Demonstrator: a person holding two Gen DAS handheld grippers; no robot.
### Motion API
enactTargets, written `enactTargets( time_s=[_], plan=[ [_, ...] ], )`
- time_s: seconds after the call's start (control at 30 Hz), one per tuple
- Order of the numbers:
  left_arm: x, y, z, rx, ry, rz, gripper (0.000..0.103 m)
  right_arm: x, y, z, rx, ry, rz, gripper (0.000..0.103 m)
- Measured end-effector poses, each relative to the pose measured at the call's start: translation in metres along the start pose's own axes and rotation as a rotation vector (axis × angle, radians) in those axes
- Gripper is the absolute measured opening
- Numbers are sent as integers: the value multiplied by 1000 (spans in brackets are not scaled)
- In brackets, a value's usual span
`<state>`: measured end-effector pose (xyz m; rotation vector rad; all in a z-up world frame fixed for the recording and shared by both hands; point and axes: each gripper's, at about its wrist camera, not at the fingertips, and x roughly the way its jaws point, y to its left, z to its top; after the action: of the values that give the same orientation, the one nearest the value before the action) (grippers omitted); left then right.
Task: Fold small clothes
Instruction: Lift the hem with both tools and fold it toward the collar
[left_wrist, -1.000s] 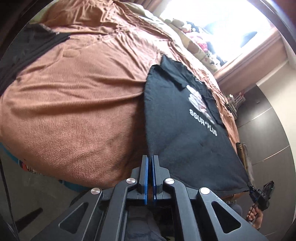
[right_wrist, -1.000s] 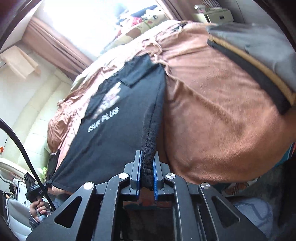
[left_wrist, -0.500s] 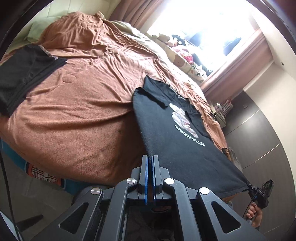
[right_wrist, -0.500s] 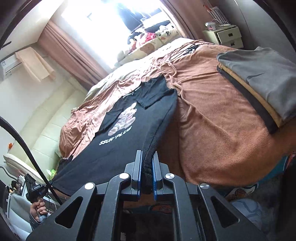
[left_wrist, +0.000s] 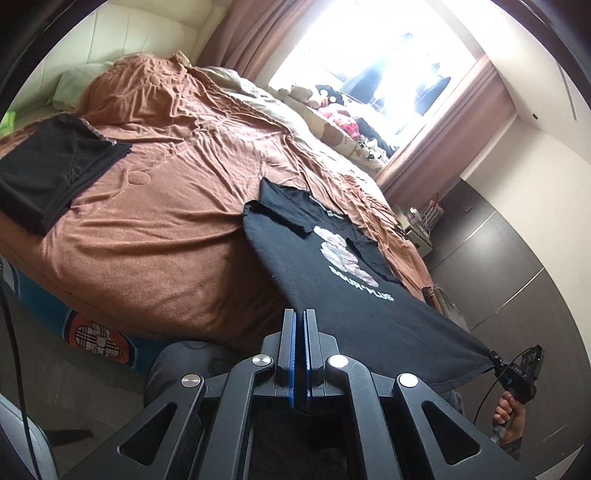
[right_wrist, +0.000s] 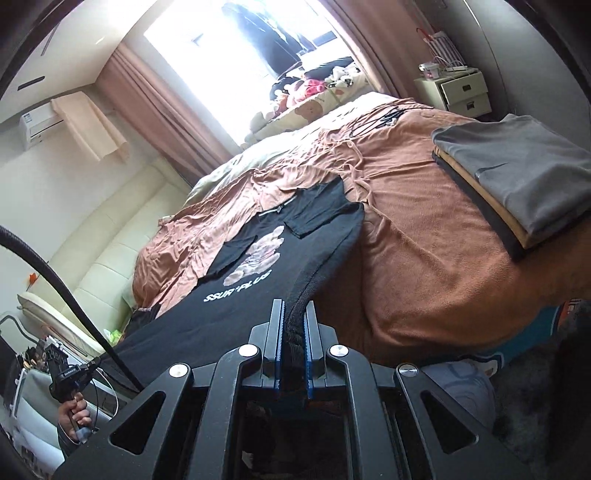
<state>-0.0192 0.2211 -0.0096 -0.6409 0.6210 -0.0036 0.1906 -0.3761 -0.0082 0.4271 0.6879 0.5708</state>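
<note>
A black T-shirt (left_wrist: 332, 295) with a pale print and white lettering lies with its collar end on the brown bed cover (left_wrist: 166, 221), sleeves folded inward. Its hem end hangs stretched in the air between my two grippers. My left gripper (left_wrist: 299, 314) is shut on one hem corner. My right gripper (right_wrist: 293, 306) is shut on the other, with bunched black fabric showing between its blue pads. In the left wrist view the right gripper (left_wrist: 495, 359) pinches the far corner. In the right wrist view the T-shirt (right_wrist: 221, 314) runs to the left gripper (right_wrist: 94, 363).
A folded black garment (left_wrist: 48, 173) lies on the bed's left side. A stack of folded grey, tan and black clothes (right_wrist: 517, 177) sits on the right side. Soft toys (left_wrist: 340, 125) line the window end. A nightstand (right_wrist: 458, 92) and dark wardrobe doors (left_wrist: 517, 277) stand beyond.
Both grippers have risen and drawn back from the bed, still shut on the hem corners. The shirt's lower half has come up off the cover and pulled taut.
</note>
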Motion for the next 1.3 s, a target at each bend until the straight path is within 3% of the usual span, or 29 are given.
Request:
enactTargets(
  time_s=[0.27,0.47,0.97,1.3],
  plan=[
    [-33,-14,-7,25,-51,-24,3,-29,-6,-7,17,-54,54,5],
    [-28,-11,-1,22,-57,-17,3,-25,-16,-7,6,-72,71,5],
    [37,0,55,-23,-21,26,3,44,-34,40,106,-43,101,6],
    [112,18,97,-52,35,89,3,132,-49,80,175,3,54,6]
  ],
)
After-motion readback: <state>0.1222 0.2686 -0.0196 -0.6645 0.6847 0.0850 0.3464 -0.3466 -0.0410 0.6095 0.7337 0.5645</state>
